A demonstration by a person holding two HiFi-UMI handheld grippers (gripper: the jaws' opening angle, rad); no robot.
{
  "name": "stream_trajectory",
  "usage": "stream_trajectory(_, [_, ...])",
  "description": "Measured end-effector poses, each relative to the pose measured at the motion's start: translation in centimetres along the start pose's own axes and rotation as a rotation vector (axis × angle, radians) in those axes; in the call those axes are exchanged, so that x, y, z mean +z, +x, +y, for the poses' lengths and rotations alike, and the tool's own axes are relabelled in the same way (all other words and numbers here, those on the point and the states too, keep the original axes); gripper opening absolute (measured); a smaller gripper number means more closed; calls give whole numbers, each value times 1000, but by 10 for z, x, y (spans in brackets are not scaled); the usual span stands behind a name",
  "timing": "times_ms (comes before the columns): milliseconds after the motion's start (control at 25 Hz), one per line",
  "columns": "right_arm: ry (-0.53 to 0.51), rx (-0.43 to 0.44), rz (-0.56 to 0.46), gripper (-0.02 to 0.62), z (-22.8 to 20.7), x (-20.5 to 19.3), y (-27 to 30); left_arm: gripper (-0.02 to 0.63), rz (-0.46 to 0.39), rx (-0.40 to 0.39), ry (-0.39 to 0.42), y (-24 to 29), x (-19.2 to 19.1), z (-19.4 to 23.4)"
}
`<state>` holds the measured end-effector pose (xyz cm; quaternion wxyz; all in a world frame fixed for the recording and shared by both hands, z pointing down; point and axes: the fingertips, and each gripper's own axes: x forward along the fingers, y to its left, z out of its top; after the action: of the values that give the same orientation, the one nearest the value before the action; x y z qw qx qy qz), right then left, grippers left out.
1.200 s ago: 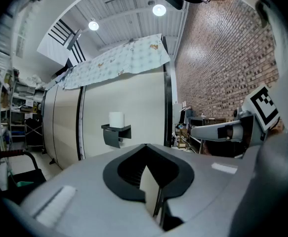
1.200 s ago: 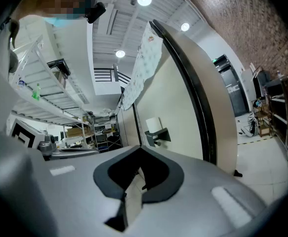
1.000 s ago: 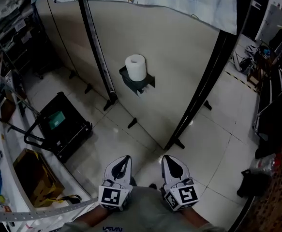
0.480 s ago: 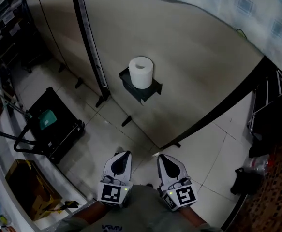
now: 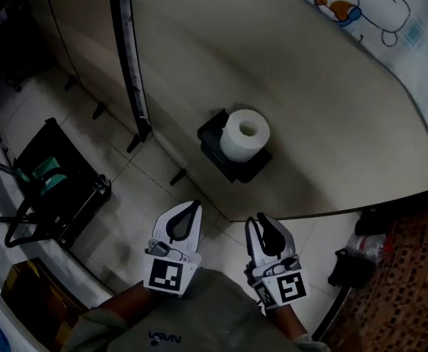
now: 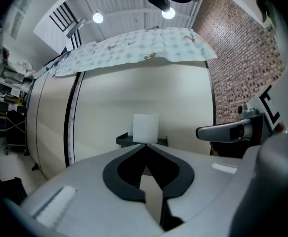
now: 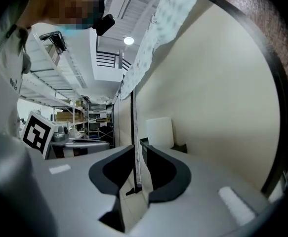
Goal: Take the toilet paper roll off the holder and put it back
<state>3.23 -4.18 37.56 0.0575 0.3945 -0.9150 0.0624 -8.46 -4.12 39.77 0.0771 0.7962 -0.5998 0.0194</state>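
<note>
A white toilet paper roll (image 5: 244,133) stands upright on a black holder (image 5: 231,165) fixed to a beige partition. Both grippers hover low in the head view, well short of the roll and apart from it. My left gripper (image 5: 186,211) is shut with nothing in it; in its own view the roll (image 6: 145,128) sits straight ahead above the closed tips (image 6: 144,145). My right gripper (image 5: 261,224) is opening: a narrow gap shows at its tips (image 7: 139,144), with nothing between them. The roll (image 7: 159,131) lies just right of that gap.
A black post (image 5: 129,64) divides the partition panels left of the holder. A black cart (image 5: 52,182) stands on the tiled floor at left, with a cardboard box (image 5: 19,295) below it. A dark bag (image 5: 349,266) lies at right. A printed cloth (image 5: 375,6) drapes over the partition top.
The view has closed in on the partition, so the roll sits lower and further right. Both grippers have risen forward. The right jaws have parted slightly.
</note>
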Motion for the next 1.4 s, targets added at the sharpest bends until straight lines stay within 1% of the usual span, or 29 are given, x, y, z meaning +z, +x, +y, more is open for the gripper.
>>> stream_trajectory(160, [-83,-26,-24,104,-1,34,31,5,-13,-58,15,21,16,28])
stream_trajectory(320, [-223,-34,24,134,-4,59,59,5,4,-127,23,40,26,46])
stream_trajectory(440, [-326,7,83,149,-1,72,82,5,18,-165,48,54,29,56])
stream_trajectory(520, [-386,48,137,155,2,74,96,6,6,-172,60,61,33,60])
stream_trajectory(640, [-488,93,230,167,3,73,112,6,-10,-166,47,69,37,65])
stream_trajectory(880, [-741,143,412,207,-4,64,135,6,-26,-111,17,82,40,68])
stream_trajectory(1000, [-851,179,500,230,-10,59,143,6,-22,-92,11,86,37,66])
stream_trajectory(1240, [-992,273,702,232,-18,38,149,6,-14,-59,12,88,33,65])
stream_trajectory(1320, [-1026,296,739,227,-18,32,150,7,-8,-57,13,87,32,64])
stream_trajectory(1400, [-1054,304,754,207,-18,29,151,6,-5,-54,9,87,29,63])
